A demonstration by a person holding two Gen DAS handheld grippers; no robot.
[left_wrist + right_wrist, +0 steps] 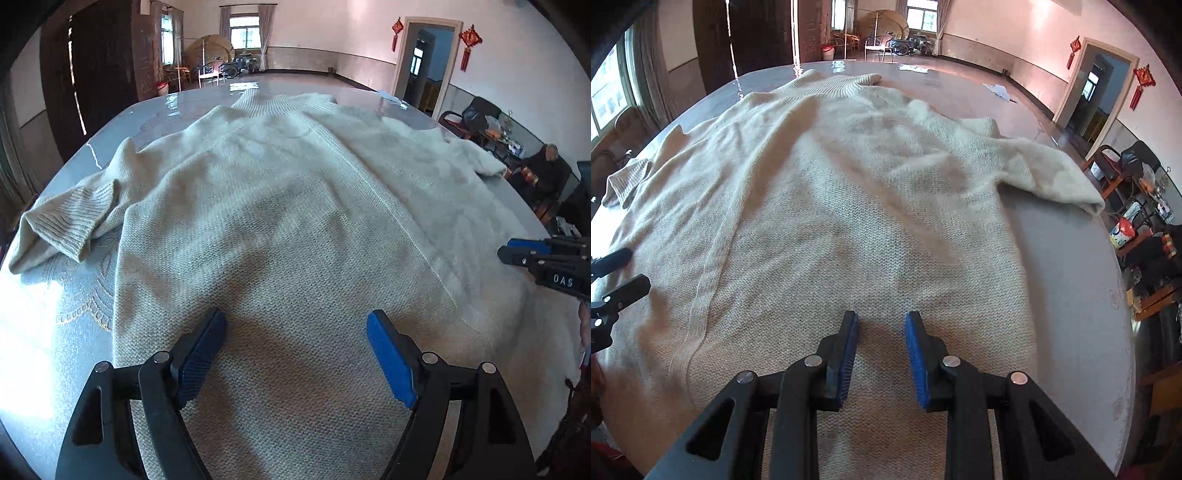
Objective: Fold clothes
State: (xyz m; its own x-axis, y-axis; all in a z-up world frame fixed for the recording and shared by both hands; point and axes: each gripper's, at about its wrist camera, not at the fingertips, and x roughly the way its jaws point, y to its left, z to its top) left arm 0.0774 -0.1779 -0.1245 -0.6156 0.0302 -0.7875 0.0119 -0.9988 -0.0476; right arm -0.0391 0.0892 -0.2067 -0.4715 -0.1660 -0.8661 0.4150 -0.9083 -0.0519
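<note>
On the big round table (74,350) lies a cream sweater (280,206), spread out flat with its neck at the far side. One sleeve (66,225) is bunched and folded back on itself at the left. The other sleeve (1056,173) sticks out to the right, near the table's edge.

The left gripper (297,332) hangs over the near part of the sweater. Its blue pads are wide apart and nothing is between them. The right gripper (881,332) hangs over the near part too, more to the right. Its pads are only a little apart, and they do not pinch the knit.

The fold has not begun, I think. To do it well, each gripper should take hold of an edge or a sleeve, not the middle. Pinch one side only, lift it a little, and lay it over the body so the edges line up. The bunched sleeve should be pulled straight first, or it will make a lump.

The near hem is hidden under the grippers, so I cannot tell if it lies flat. The far neck looks small and bent by the lens. Whether the pad tips touch the knit is hard to see. A person (546,166) sits far off at the right, too small to make out.
</note>
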